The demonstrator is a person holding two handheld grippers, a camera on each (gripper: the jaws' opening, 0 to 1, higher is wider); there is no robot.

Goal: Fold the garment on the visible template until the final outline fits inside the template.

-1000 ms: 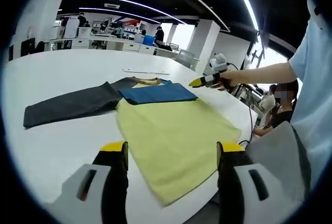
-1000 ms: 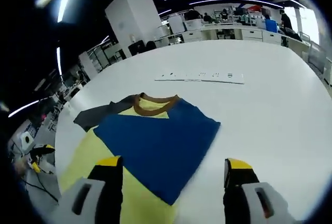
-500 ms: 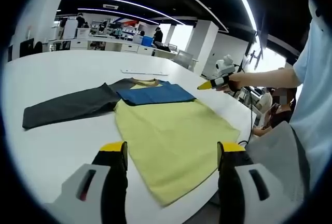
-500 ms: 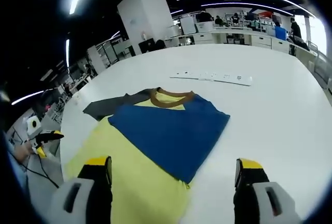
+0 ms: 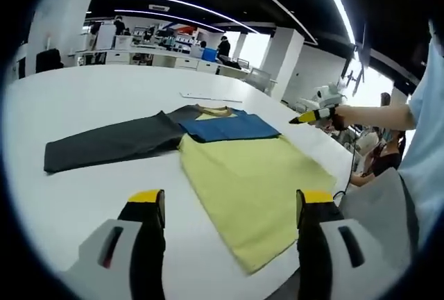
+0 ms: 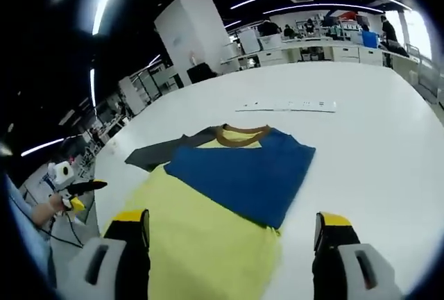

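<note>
Both hand-held grippers, left [image 5: 227, 206] and right [image 6: 232, 227], hover with jaws apart.

Garment [image 5: 236, 168] on table [image 5: 90, 92] — strip [image 5: 210, 96] behind.

One garment [image 5: 229, 168], two claws [image 5: 225, 206] [image 6: 229, 223], one white worktop [image 5: 90, 92], one long white strip [image 6: 288, 106] beyond the collar

Big white table [image 5: 83, 98] takes up most of the room here, with a long flat white strip [image 6: 289, 106] lying on it. Behind that, desks with white cabinets [image 6: 305, 53], a blue bin [image 5: 208, 54], a fat white pillar [image 6: 191, 36], curved ceiling light strips [image 5: 173, 3], and a few people standing around [image 5: 224, 46].
</note>
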